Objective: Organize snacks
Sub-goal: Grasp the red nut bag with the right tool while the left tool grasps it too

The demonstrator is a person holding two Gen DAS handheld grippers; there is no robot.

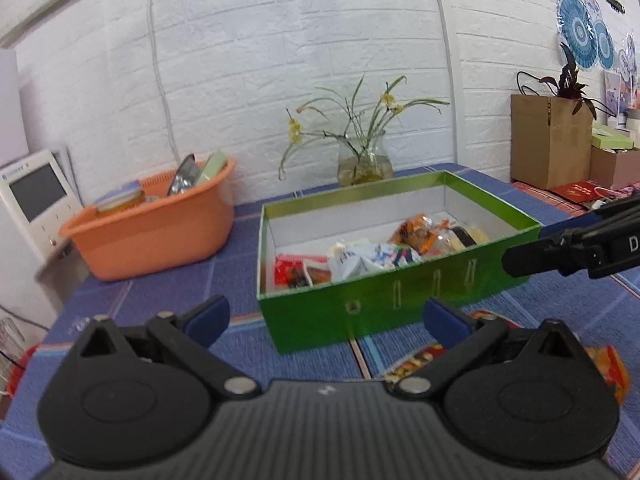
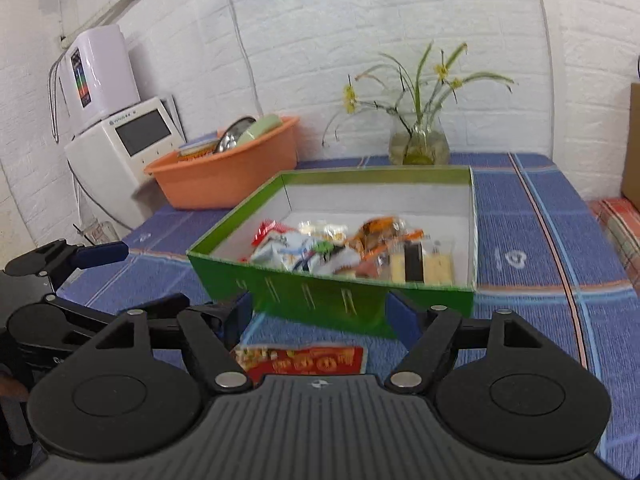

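Below the spread, empty right tongs (image 2: 318, 316) lies a red packet (image 2: 304, 362): light, crinkly, slippery; pinch one edge. Left tongs (image 1: 326, 318) spread, empty.

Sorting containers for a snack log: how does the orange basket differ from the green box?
The orange basket is rounded plastic with a flared rim; the green box is rectangular with straight walls and a white interior. The orange basket holds upright, leaning packs; the green box holds small wrapped snacks lying flat. The basket sits farther back, near the wall. Both are open-topped on the blue tablecloth.
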